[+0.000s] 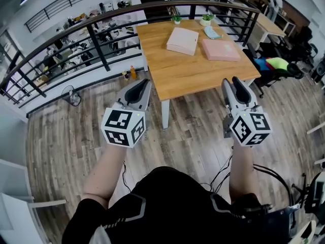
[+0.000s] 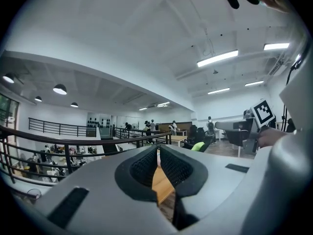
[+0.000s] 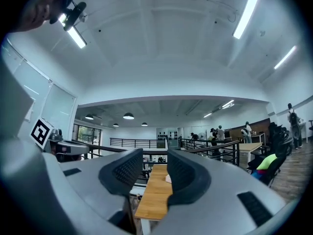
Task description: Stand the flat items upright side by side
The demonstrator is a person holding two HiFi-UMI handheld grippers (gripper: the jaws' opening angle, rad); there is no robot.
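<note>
My left gripper (image 1: 143,84), right gripper (image 1: 236,81): grey, black pads (image 3: 124,172), black-white marker cubes (image 1: 123,127). Table (image 1: 188,70) orange-tan wood. Pale beige flat item (image 1: 182,40); pink flat item (image 1: 221,50).

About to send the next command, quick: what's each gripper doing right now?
Left gripper: closed, holding nothing.
Right gripper: open, nothing between its jaws.
</note>
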